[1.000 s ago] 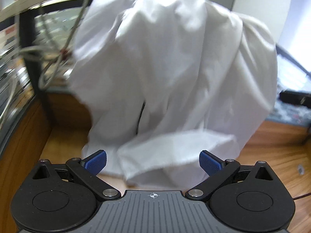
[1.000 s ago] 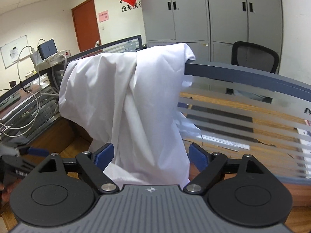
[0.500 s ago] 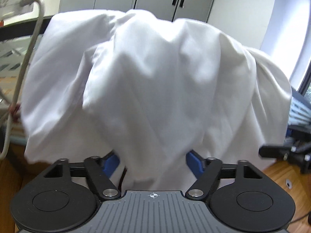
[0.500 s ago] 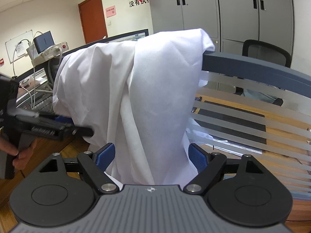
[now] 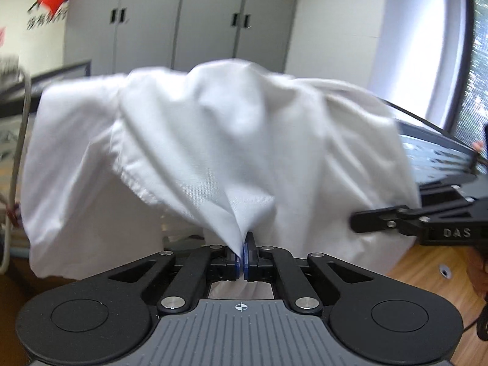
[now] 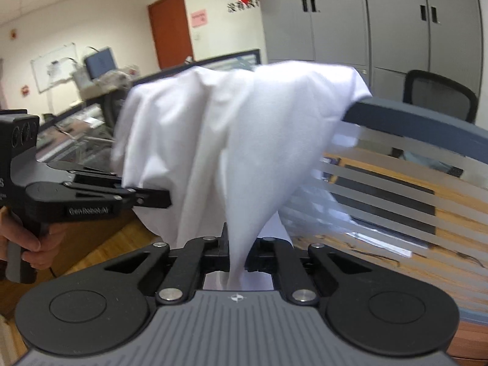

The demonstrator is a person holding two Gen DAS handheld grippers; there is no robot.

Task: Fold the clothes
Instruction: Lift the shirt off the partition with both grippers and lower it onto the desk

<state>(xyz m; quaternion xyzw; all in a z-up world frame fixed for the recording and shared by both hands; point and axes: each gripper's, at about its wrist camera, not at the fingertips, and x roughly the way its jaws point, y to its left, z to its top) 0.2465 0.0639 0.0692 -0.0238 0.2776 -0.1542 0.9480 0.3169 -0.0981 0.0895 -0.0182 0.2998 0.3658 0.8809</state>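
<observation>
A white garment (image 5: 213, 140) hangs draped over the top of a grey desk partition (image 6: 411, 122). In the left wrist view my left gripper (image 5: 243, 253) has its jaws closing tight on a pulled-out fold of the cloth, which stretches up from the blue pads. In the right wrist view my right gripper (image 6: 238, 253) has its jaws closing on another bunch of the white garment (image 6: 244, 128), pinched between them. Each gripper shows in the other's view: the right gripper (image 5: 353, 222) at the cloth's right edge, the left gripper (image 6: 167, 198) at its left, held by a hand (image 6: 27, 244).
Grey metal cabinets (image 5: 183, 24) stand behind the partition, with a black office chair (image 6: 439, 94) at the right. A wooden desk top (image 6: 381, 244) lies beyond the frosted striped panel. Cables (image 5: 18, 140) hang at the left.
Both grippers went from wide open around the hanging cloth to closed on it. The left one moved up and pulled a fold toward itself; the cloth now stretches taut to both.
</observation>
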